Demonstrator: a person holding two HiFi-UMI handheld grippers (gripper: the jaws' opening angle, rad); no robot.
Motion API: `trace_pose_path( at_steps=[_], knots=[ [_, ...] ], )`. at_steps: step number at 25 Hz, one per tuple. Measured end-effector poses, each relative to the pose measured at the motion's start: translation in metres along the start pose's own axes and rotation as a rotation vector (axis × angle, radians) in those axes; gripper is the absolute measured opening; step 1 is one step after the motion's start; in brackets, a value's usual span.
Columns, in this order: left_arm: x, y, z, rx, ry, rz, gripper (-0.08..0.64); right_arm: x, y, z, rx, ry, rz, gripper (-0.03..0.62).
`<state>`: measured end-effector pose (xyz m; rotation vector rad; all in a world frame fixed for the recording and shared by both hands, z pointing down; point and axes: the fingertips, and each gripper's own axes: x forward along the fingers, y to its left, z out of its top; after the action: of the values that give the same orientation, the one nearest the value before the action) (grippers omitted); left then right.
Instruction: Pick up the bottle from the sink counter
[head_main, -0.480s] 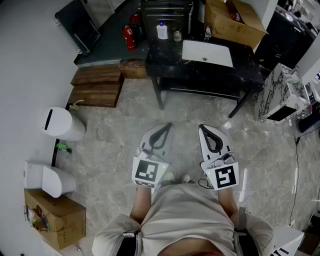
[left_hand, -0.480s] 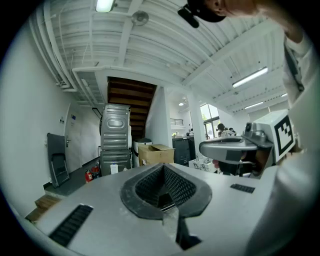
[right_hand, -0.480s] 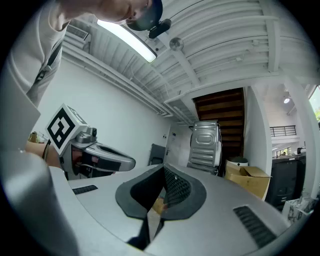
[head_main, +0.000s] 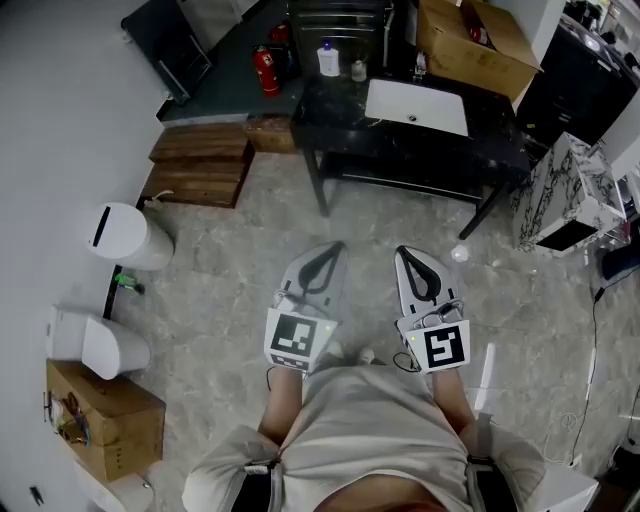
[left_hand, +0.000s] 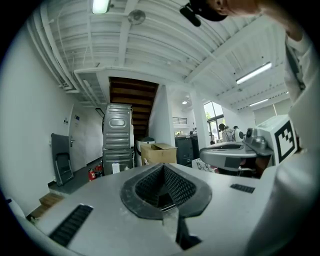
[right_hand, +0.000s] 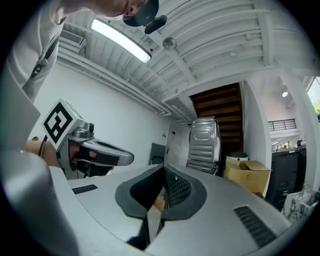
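Note:
A small white bottle (head_main: 327, 60) with a blue cap stands at the back left of the dark sink counter (head_main: 400, 145), left of the white basin (head_main: 417, 106). It also shows, tiny and far off, in the left gripper view as the bottle (left_hand: 115, 168). I hold both grippers low in front of the person's body, far from the counter. The left gripper (head_main: 325, 250) is shut and empty, as it also appears in its own view (left_hand: 162, 167). Beside it, the right gripper (head_main: 405, 252) is shut with nothing between its jaws (right_hand: 164, 170).
A red fire extinguisher (head_main: 265, 70) and wooden steps (head_main: 200, 165) lie left of the counter. A cardboard box (head_main: 475, 45) sits at its back right. A white bin (head_main: 125, 235), a toilet (head_main: 95, 345) and another box (head_main: 105, 420) line the left wall. Grey stone floor lies between me and the counter.
The head view has shifted slightly. Both grippers stay shut side by side in nearly the same place.

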<state>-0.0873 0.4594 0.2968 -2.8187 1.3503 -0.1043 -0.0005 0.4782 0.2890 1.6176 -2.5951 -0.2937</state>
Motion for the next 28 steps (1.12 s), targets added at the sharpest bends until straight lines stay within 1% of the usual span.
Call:
trace_pose_path(
  at_steps=[2, 7, 11, 14, 18, 21, 28],
  knots=[
    [0.000, -0.003, 0.000, -0.004, 0.001, 0.011, 0.002, -0.002, -0.004, -0.003, 0.006, 0.008, 0.000, -0.005],
    [0.000, -0.008, 0.001, 0.002, -0.005, 0.041, 0.002, -0.005, -0.011, -0.004, 0.021, -0.027, 0.006, -0.005],
    [0.004, -0.008, 0.002, 0.004, -0.008, 0.052, 0.002, -0.004, -0.011, -0.005, 0.028, -0.024, 0.026, -0.005],
    [0.009, -0.006, 0.001, 0.005, -0.009, 0.053, 0.002, 0.001, -0.013, -0.007, 0.032, -0.002, 0.033, -0.005],
    [0.021, 0.000, 0.000, 0.009, -0.014, 0.045, 0.002, 0.012, -0.021, -0.011, 0.011, -0.016, 0.029, -0.005],
    [0.032, 0.007, 0.001, 0.008, -0.015, 0.042, 0.002, 0.023, -0.027, -0.013, 0.015, -0.005, 0.025, -0.005],
    [0.061, 0.036, -0.004, 0.011, -0.008, 0.036, 0.002, 0.061, -0.039, -0.022, 0.002, 0.011, 0.024, -0.005]
  ],
)
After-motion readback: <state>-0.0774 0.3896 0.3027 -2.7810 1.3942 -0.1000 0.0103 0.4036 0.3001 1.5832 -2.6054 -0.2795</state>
